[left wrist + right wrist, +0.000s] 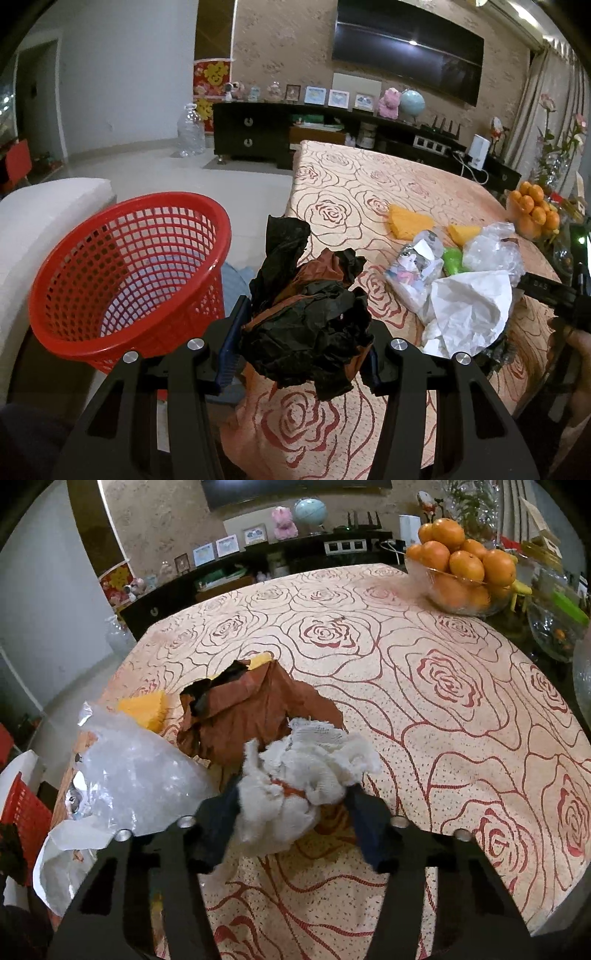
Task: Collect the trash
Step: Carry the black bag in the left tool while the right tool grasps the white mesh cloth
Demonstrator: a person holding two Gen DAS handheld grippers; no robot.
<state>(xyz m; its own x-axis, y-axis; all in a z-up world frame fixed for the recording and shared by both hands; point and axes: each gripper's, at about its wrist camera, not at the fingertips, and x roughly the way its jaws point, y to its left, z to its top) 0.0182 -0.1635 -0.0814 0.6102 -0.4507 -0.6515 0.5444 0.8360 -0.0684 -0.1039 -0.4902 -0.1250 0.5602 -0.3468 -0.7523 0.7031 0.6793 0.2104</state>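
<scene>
The left gripper is clamped on a crumpled black-and-brown paper wad, its long axis running upward in the frame, beside the red basket at left. Only the right wrist view shows the right gripper grasping a white tissue clump above the counter. Oranges fill a glass bowl.

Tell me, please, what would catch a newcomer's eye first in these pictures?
Probably the red mesh basket standing off the table's left edge, with crumpled black paper gripped in the left gripper beside it. Then the bowl of oranges at the rose-patterned tablecloth's far right corner.
</scene>
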